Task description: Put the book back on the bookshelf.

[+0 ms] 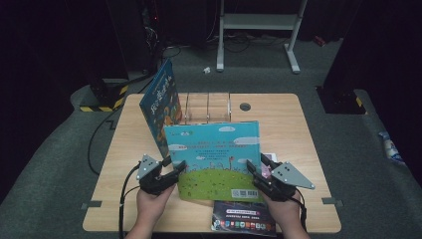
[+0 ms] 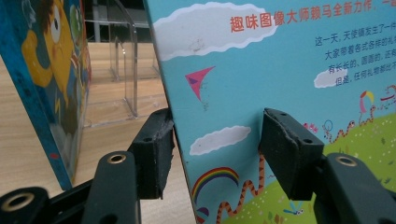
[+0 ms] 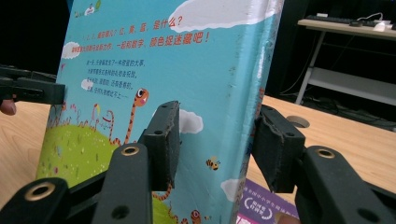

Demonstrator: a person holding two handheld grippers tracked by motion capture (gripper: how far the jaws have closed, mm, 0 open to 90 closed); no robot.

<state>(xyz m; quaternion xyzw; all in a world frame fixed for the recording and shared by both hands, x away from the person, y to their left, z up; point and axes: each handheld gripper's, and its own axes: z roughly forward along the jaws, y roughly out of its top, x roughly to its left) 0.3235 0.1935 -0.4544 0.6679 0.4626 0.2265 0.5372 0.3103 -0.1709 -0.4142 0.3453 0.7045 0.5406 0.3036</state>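
Both grippers are clamping the light-blue picture book point(image 1: 214, 159) upright, left gripper point(image 1: 171, 167) on its left edge, right gripper point(image 1: 255, 168) on its right, clear rack point(image 1: 208, 107) directly beyond.

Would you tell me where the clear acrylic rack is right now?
In the high view the acrylic rack stands at the table's far edge near its middle, behind the held picture book and right of the upright blue book.

The light wooden table point(image 1: 124, 149) carries a clear acrylic rack point(image 1: 208, 107) at its far middle, a round cable grommet point(image 1: 245, 106) beside it, and a dark book point(image 1: 244, 219) lying flat, apparently overhanging the near edge.
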